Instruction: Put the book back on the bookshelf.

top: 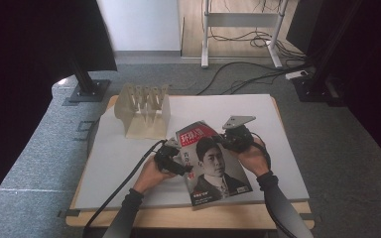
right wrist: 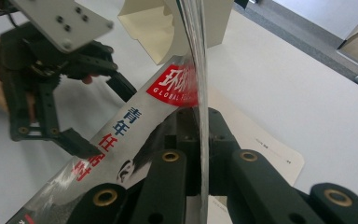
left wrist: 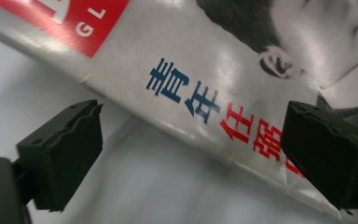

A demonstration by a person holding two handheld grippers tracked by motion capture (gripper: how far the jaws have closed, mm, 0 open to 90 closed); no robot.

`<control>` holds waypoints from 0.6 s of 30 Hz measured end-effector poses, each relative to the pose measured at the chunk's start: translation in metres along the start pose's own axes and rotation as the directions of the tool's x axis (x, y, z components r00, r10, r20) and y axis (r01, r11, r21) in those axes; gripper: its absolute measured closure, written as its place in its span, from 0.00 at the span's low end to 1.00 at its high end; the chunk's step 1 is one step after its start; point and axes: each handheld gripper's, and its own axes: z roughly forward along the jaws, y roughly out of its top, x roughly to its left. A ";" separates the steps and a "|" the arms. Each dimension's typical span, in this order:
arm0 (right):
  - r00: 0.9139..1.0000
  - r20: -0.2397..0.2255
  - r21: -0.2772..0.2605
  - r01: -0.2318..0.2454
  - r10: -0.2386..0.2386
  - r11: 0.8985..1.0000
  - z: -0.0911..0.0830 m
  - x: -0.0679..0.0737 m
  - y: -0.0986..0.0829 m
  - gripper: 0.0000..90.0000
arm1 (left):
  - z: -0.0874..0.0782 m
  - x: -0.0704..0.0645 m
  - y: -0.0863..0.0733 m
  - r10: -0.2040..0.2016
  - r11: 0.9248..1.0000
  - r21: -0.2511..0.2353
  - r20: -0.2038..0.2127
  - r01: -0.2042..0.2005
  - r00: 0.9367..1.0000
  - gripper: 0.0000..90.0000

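1. Glossy magazine with a red title block and a black-and-white portrait on the cover (top: 213, 163): near the front edge of the white tabletop (top: 278, 129), one side raised off it, between the two grippers
2. Right gripper (top: 230, 140): jaws closed narrow on the cover's edge, which stands upright between them in the right gripper view
3. Left gripper (left wrist: 191, 154): jaws spread wide, one on each side of the magazine's spine edge, not yet pinching
4. Cream slotted file rack (top: 144, 110): behind the magazine, apart from it
5. Handling, as judged: light, thin, floppy, slick-coated; liable to sag or slide from a shallow pinch
6. Hold, as judged: spine edge is stiffest; take a deep bite there
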 end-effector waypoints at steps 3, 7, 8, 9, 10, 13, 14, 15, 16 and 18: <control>1.000 -0.005 -0.008 0.000 -0.001 1.000 -0.003 0.000 0.000 0.95 | 0.003 0.002 0.003 -0.002 1.000 -0.003 0.034 0.002 0.999 0.10; 1.000 -0.007 -0.019 -0.002 0.002 1.000 -0.005 -0.001 0.001 0.95 | -0.002 -0.001 0.008 0.021 1.000 -0.021 0.013 -0.020 1.000 0.16; 1.000 -0.007 -0.025 -0.002 0.002 1.000 -0.006 -0.002 0.001 0.95 | -0.004 -0.003 0.009 0.032 0.999 -0.028 -0.001 -0.032 0.999 0.17; 1.000 -0.011 -0.031 -0.009 0.008 0.999 -0.008 -0.003 0.001 0.95 | -0.006 -0.003 0.010 0.038 0.999 -0.035 -0.012 -0.039 0.999 0.18; 1.000 -0.016 -0.042 -0.014 0.013 0.999 -0.010 -0.005 0.002 0.95 | -0.009 -0.004 0.012 0.041 0.998 -0.043 -0.021 -0.042 0.999 0.22; 1.000 -0.014 -0.054 -0.017 0.016 0.998 -0.012 -0.006 0.003 0.95 | -0.017 -0.006 0.018 0.049 0.997 -0.061 -0.054 -0.052 0.997 0.26; 1.000 -0.014 -0.060 -0.017 0.016 0.998 -0.013 -0.006 0.005 0.95 | -0.020 -0.007 0.020 0.053 0.996 -0.065 -0.066 -0.057 0.996 0.28; 1.000 -0.016 -0.065 -0.014 0.013 0.998 -0.014 -0.007 0.006 0.95 | -0.023 -0.007 0.023 0.057 0.996 -0.069 -0.075 -0.063 0.995 0.31; 1.000 -0.015 -0.070 -0.014 0.013 0.997 -0.015 -0.007 0.007 0.95 | -0.025 -0.008 0.025 0.061 0.995 -0.074 -0.081 -0.067 0.995 0.34; 1.000 -0.009 -0.072 -0.001 0.000 0.997 -0.017 -0.007 0.011 0.95 | -0.030 -0.008 0.029 0.055 0.994 -0.088 -0.086 -0.063 0.995 0.41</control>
